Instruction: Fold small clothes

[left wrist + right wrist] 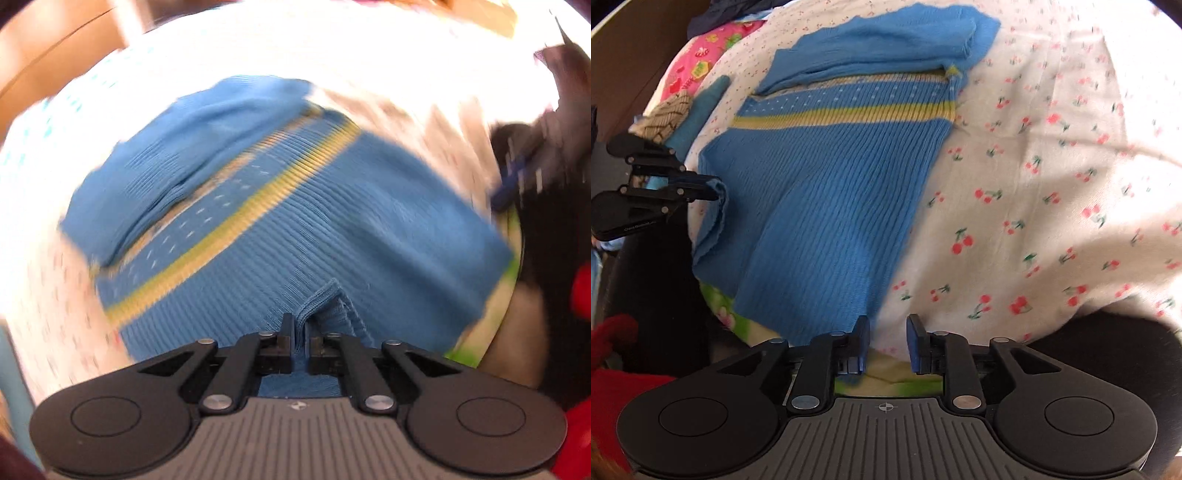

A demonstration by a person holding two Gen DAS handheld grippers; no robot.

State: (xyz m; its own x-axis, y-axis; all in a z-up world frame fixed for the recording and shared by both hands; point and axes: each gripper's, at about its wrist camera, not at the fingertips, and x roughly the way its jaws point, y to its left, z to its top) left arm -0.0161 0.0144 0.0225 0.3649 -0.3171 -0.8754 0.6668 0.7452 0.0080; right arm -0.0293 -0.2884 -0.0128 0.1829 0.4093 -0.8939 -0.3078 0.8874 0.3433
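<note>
A blue ribbed knit sweater (827,192) with a yellow stripe (846,112) across its chest lies spread on a white cloth printed with red cherries (1034,206). What the cloth covers cannot be told, whether a table or a bed. In the right wrist view the sweater fills the left half of the cloth, its hem reaching the cloth's near edge and one sleeve (886,48) folded across the top of the garment toward the far edge.

The left tongs (302,338) are pressed together on a bunched fold of the sweater's hem (325,299), the blue knit gathered up between the two black fingers. The same tongs show in the right wrist view at the sweater's left edge (713,188), pinching a lifted corner of the knit. The left wrist view is blurred, so fine detail there is hard to read.

The right tongs (888,345) are spread apart with nothing between them, at the near edge of the cloth. The left blue pad (863,341) sits just at the sweater's hem corner; whether it touches cannot be told.

At the far left corner lies a pile of other small clothes: a pink printed piece (701,66), a beige zigzag knit (665,114) and a teal item (701,110). A green and yellow fabric (724,314) shows under the sweater's near edge.
</note>
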